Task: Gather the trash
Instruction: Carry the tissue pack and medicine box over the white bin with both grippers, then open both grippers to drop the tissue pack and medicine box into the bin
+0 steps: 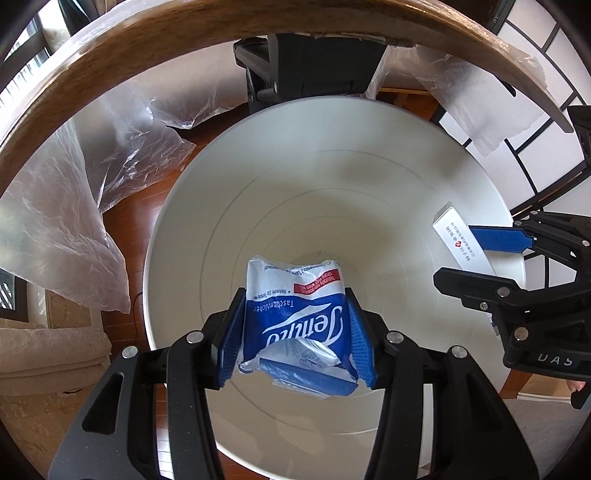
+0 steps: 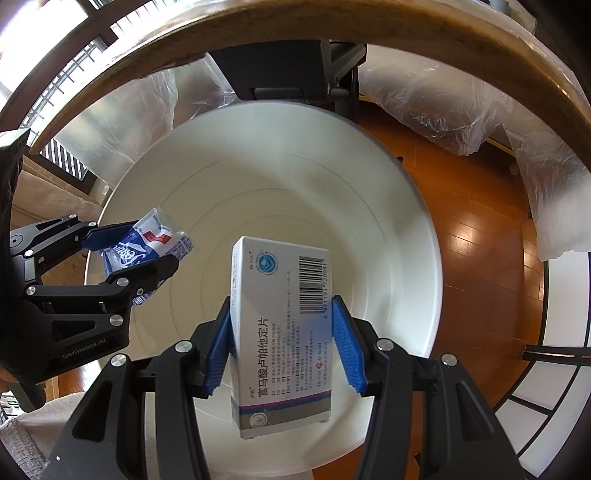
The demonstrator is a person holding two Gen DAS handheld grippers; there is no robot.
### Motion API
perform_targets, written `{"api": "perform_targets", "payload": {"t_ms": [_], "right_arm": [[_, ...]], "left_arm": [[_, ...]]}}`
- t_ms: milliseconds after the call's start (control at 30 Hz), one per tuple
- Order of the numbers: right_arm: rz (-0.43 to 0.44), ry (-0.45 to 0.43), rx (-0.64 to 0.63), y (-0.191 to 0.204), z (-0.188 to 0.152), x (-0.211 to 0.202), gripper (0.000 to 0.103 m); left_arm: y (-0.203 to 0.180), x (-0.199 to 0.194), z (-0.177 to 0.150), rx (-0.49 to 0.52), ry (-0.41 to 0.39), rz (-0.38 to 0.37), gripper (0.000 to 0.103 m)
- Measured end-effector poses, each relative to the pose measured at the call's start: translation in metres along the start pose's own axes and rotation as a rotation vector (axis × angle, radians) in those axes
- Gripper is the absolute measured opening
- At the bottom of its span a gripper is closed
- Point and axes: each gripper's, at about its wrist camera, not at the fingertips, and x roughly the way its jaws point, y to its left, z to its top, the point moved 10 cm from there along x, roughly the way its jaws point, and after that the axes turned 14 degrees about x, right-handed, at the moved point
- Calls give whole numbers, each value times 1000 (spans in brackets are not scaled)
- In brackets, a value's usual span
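Note:
My left gripper (image 1: 295,325) is shut on a crumpled blue and white tissue packet (image 1: 299,314) and holds it over the mouth of a white round bin (image 1: 332,173). My right gripper (image 2: 282,339) is shut on a white medicine box (image 2: 280,332) with a barcode, also above the white bin (image 2: 258,166). In the left wrist view the right gripper (image 1: 491,243) shows at the right with the medicine box (image 1: 458,240). In the right wrist view the left gripper (image 2: 125,247) shows at the left with the tissue packet (image 2: 151,240). The bin's inside looks bare.
A curved wooden table edge (image 1: 184,33) arcs above the bin. Clear plastic sheeting (image 1: 66,206) lies on the wooden floor (image 2: 480,258) on both sides. A black stand (image 1: 306,66) is beyond the bin. A pale cushioned seat (image 1: 48,354) sits at the lower left.

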Motion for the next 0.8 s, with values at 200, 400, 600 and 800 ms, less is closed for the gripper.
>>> {"api": "perform_targets", "payload": {"t_ms": [200,400,600,800], "right_arm": [[-8,2,3,-2,0,3,51],[-14,8,10,-3,0,6,51],[-14,7,19,-5,-1,7,55],[-10,-8,35,-10,1,1,64]], "left_arm": [[2,2,-1,-5,10,-4,52],[6,6,0,-12,20,-4,53],[10,8,0,-19,27,-12,58],[15,3,3,-26,0,-1,75]]}}
